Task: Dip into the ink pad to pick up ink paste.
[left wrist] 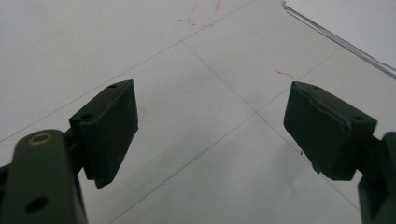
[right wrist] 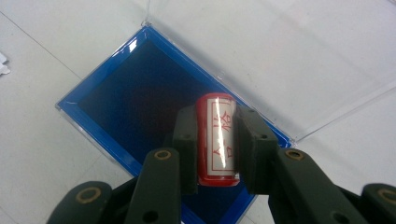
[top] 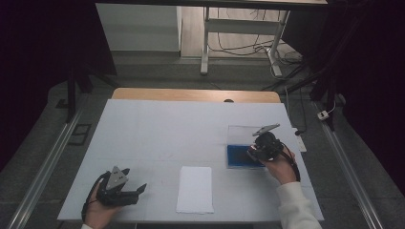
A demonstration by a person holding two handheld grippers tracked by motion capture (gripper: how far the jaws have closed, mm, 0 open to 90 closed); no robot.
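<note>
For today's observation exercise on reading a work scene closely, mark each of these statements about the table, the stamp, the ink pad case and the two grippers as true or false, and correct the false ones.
1. The right gripper is shut on a red stamp. True.
2. The stamp is held over the blue ink pad case. True.
3. The case's clear lid is closed over the pad. False: the lid lies folded open on the table beside the pad.
4. The left gripper holds the white sheet of paper. False: its jaws stand open with nothing between them, and the sheet lies flat on the table.
5. The sheet lies between the two grippers in the high view. True.
</note>
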